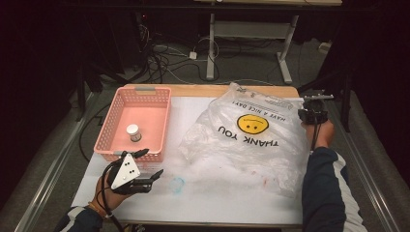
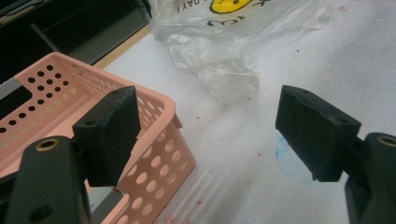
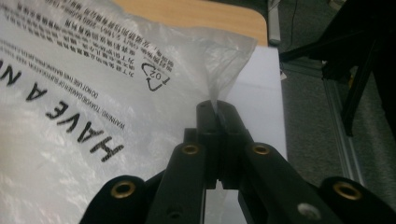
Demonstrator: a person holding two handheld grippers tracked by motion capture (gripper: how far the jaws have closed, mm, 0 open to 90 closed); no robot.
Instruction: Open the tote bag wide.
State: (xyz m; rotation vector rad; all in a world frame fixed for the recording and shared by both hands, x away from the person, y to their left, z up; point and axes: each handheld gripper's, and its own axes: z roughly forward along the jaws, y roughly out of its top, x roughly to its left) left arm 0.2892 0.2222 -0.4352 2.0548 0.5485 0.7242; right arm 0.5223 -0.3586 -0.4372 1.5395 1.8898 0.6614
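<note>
Right tool [image 3: 218, 109] at frame right pinches the plastic bag [image 1: 251, 135] corner to anchor it; left tool [image 2: 210, 135], lower left, gapes empty.

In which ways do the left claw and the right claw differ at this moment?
The left claw is open, its jaws far apart with nothing between them; the right claw is shut on a corner of the plastic bag. The left claw sits at the near left beside the pink basket, while the right claw is at the table's far right edge. Both have black jaws.
</note>
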